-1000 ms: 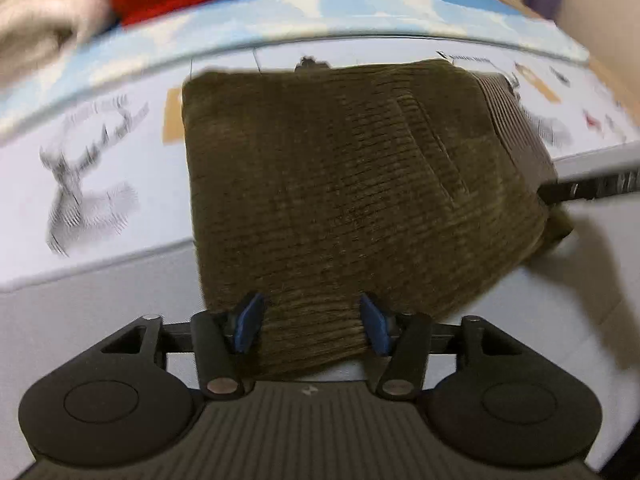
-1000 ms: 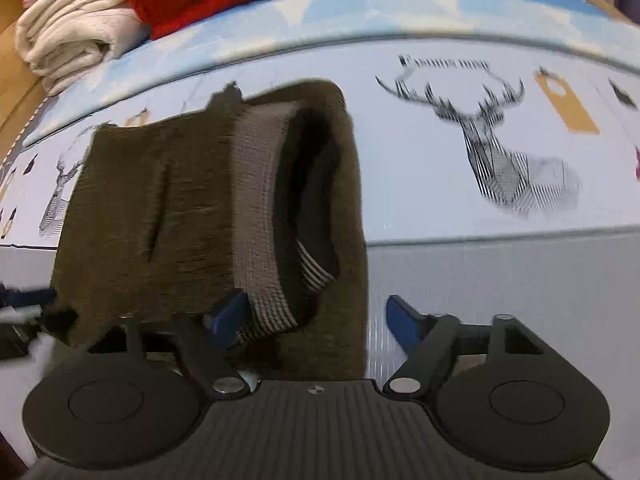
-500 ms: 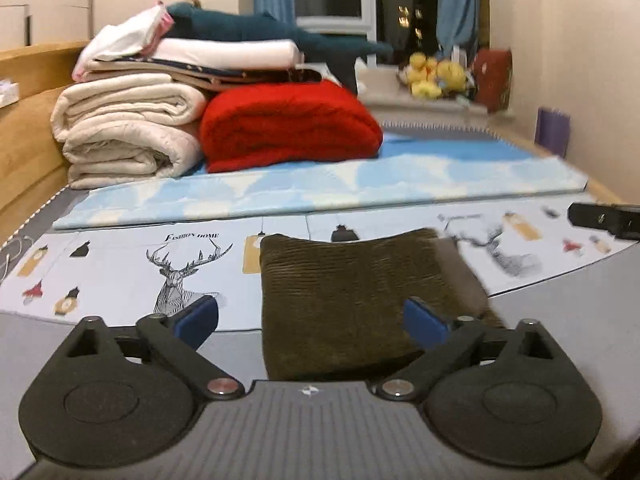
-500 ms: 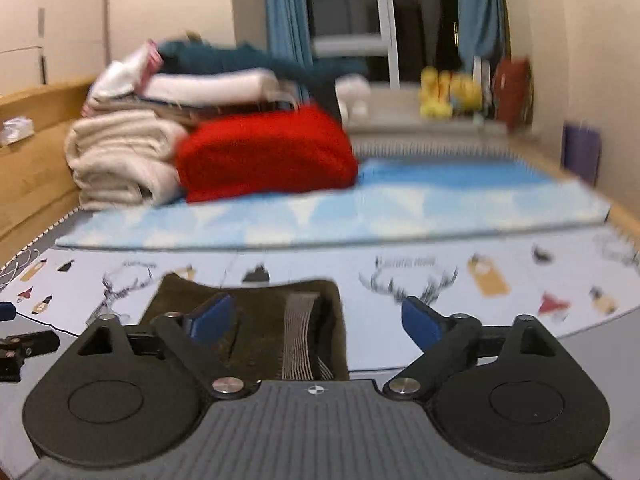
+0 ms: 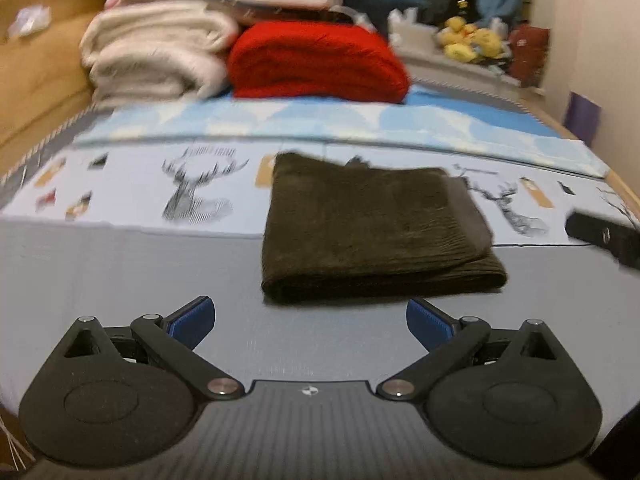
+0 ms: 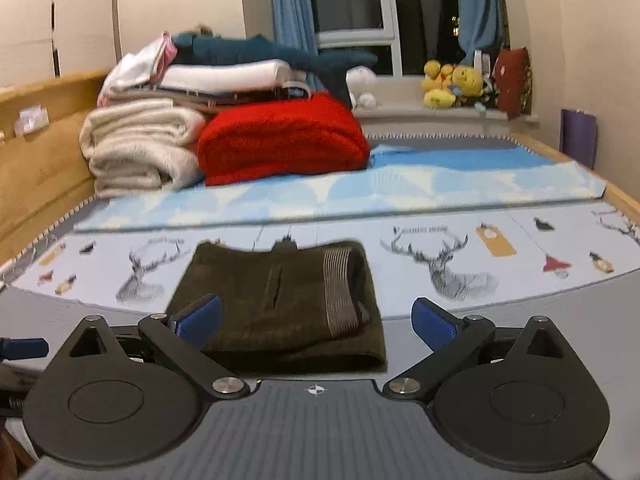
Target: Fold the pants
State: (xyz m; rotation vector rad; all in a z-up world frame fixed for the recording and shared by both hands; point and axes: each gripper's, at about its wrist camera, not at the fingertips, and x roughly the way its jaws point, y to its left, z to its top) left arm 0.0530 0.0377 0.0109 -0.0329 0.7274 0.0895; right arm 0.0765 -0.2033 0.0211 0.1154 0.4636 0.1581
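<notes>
Pants (image 5: 372,232) of dark olive corduroy lay folded into a thick rectangle on the bed (image 5: 120,272), straddling the edge between the grey sheet and the deer-print mat (image 5: 200,196). We held the left gripper (image 5: 311,318) just short of their near fold, its jaws spread wide and having just been opening, with nothing between them. Our right gripper (image 6: 316,320) likewise had its jaws wide apart, just opened, the pants lying beyond and below the blue pads (image 6: 434,322), untouched. Only the right view showed us the striped waistband lining (image 6: 340,288) at the bundle's right end and the window (image 6: 352,8). Both views showed the red blanket (image 6: 280,136) behind.
</notes>
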